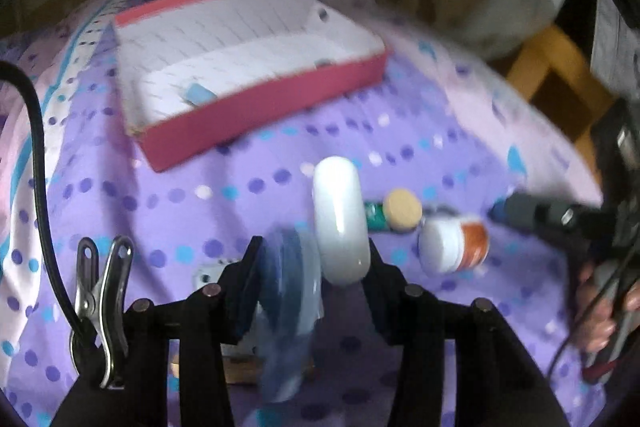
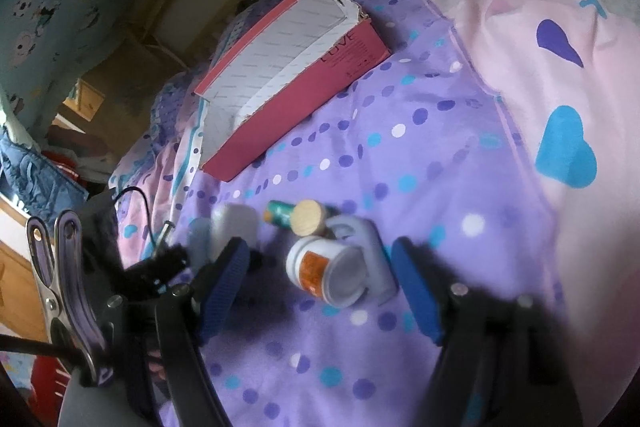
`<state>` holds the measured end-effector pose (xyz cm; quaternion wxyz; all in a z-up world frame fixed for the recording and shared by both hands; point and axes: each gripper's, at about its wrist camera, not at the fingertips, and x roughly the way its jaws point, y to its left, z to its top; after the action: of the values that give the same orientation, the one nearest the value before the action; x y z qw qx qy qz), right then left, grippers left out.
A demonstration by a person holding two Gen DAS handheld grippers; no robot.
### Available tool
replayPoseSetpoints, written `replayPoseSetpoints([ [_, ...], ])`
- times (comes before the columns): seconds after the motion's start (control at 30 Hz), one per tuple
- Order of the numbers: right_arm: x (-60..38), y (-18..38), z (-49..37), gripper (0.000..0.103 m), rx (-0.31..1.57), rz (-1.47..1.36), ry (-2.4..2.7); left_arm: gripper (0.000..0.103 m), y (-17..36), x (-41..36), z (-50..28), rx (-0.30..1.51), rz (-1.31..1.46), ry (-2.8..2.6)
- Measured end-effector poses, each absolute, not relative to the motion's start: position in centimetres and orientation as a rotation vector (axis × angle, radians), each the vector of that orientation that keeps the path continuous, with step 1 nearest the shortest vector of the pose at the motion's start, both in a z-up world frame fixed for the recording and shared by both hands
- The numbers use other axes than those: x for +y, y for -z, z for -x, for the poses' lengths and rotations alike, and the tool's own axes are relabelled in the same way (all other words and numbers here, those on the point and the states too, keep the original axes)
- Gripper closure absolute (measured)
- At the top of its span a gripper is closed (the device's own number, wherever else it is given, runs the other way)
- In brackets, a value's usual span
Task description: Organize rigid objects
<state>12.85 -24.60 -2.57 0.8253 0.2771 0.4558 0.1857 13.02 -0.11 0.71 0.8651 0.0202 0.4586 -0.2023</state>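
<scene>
Left wrist view is showing the left gripper (image 1: 312,267) pinching a white capsule-shaped case (image 1: 340,219), the pink box (image 1: 256,107) ahead holding just a small blue piece (image 1: 199,94), while the right gripper (image 2: 320,283) is hanging spread around an orange-labelled pill bottle (image 2: 324,273) awaiting sorting.

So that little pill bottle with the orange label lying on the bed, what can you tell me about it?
The pill bottle is a small white plastic container with an orange label wrapped around its middle; any print on it is too blurred to read. It lies on its side on the purple dotted bedspread, one round white end facing the right wrist camera. A pale mug-like object lies right behind it, seemingly touching, and a green cork-capped bottle lies close by. It sits between the open fingers of the right gripper, untouched.
</scene>
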Motion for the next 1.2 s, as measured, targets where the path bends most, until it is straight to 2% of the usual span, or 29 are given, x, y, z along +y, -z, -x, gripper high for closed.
replayPoseSetpoints([
  [0.47,-24.8,2.8,-13.0,0.027,0.974,-0.609,-0.393,0.055,-6.4,7.0,-12.1,0.693,0.301,0.436],
  [0.9,-25.7,2.2,-12.9,0.027,0.966,-0.591,-0.312,0.054,-5.8,6.7,-11.8,0.702,0.306,0.418],
  [0.97,-26.3,1.3,-12.5,0.035,0.958,-0.556,-0.234,0.054,-5.2,5.9,-12.1,0.738,0.256,0.376],
  [1.1,-26.2,-2.2,-12.3,0.036,0.922,-0.469,-0.238,0.054,-4.5,5.1,-12.3,0.775,0.21,0.37],
  [1.2,-23.2,-5.0,-14.2,0.036,0.952,-0.25,-0.308,0.054,-4.3,4.9,-12.4,0.785,0.188,0.371],
])
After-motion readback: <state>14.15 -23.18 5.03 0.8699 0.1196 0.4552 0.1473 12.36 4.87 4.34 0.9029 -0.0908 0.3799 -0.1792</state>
